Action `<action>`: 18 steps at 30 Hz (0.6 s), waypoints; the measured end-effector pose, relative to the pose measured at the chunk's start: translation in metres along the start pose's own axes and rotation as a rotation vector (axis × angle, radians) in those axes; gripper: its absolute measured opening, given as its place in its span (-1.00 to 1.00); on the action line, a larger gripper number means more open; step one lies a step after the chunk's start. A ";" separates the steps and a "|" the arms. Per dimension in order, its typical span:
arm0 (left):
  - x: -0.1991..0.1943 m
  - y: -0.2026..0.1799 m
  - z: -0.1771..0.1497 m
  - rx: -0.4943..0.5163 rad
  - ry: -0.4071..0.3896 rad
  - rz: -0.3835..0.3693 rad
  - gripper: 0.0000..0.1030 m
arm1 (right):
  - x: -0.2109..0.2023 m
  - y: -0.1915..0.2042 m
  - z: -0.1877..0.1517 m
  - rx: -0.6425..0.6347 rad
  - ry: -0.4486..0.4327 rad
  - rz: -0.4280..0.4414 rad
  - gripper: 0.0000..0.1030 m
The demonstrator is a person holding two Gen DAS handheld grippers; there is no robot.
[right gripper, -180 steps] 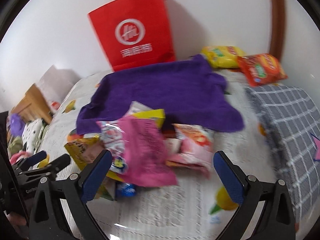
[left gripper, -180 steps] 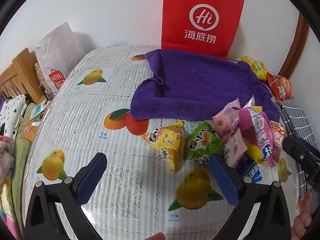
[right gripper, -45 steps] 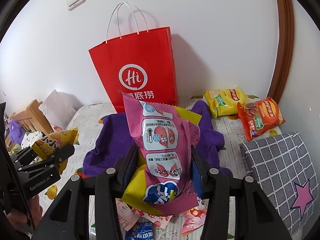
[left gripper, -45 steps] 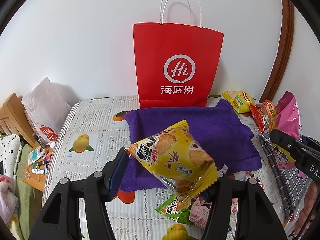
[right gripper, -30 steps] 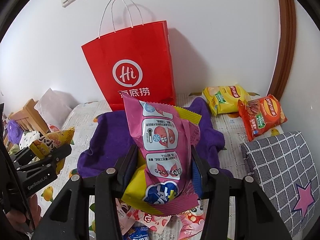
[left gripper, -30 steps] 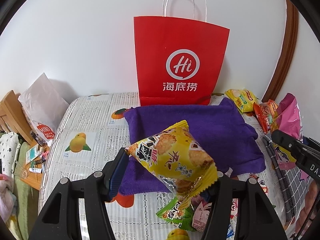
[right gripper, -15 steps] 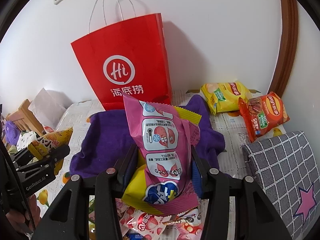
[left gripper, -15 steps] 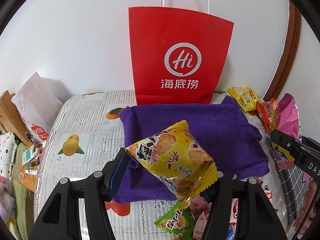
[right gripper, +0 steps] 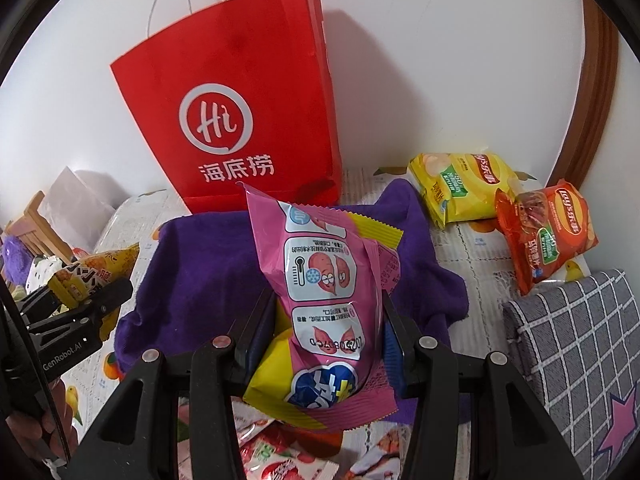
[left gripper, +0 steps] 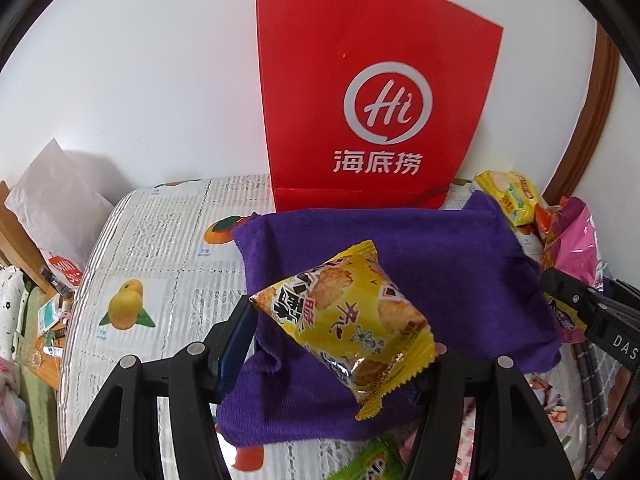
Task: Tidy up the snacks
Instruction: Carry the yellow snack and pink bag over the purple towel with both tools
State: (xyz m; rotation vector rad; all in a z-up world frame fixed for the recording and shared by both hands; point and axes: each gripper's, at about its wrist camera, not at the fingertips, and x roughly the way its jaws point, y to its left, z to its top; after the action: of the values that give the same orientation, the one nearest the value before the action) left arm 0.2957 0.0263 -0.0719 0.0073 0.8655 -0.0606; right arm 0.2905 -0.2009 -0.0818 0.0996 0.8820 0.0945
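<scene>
My left gripper (left gripper: 336, 344) is shut on a yellow cracker packet (left gripper: 348, 316) and holds it in the air above a purple towel (left gripper: 440, 256). My right gripper (right gripper: 328, 328) is shut on a pink sweet-potato snack bag (right gripper: 324, 292), also held up over the purple towel (right gripper: 200, 272). A tall red paper bag (left gripper: 368, 92) with white handles stands upright against the wall behind the towel; it also shows in the right wrist view (right gripper: 240, 112). The left gripper with its yellow packet (right gripper: 92, 276) shows at the left of the right wrist view.
A yellow chip bag (right gripper: 460, 188) and an orange chip bag (right gripper: 548, 232) lie at the back right by the wall. A grey checked cushion (right gripper: 572, 344) is at the right. Several small snack packets (right gripper: 280, 460) lie below the grippers. A white plastic bag (left gripper: 56, 208) stands at the left edge.
Both grippers, each still holding its packet, have moved forward over the towel toward the red bag, which looms larger and closer than half a second ago.
</scene>
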 end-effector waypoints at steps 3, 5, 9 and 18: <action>0.013 0.000 0.002 0.010 0.011 0.003 0.15 | 0.012 -0.001 0.002 0.003 0.012 -0.003 -0.07; 0.018 0.000 0.003 0.013 0.012 0.006 0.15 | 0.019 -0.001 0.004 0.007 0.019 -0.010 -0.07; 0.030 -0.001 0.007 0.012 0.019 -0.005 0.15 | 0.030 0.000 0.008 0.001 0.030 -0.021 -0.07; 0.052 -0.004 0.013 0.029 0.038 -0.006 0.15 | 0.056 -0.005 0.015 -0.007 0.056 -0.039 -0.07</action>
State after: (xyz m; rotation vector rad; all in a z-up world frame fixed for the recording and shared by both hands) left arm 0.3386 0.0198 -0.1032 0.0335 0.9027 -0.0786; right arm 0.3376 -0.1993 -0.1163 0.0735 0.9389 0.0646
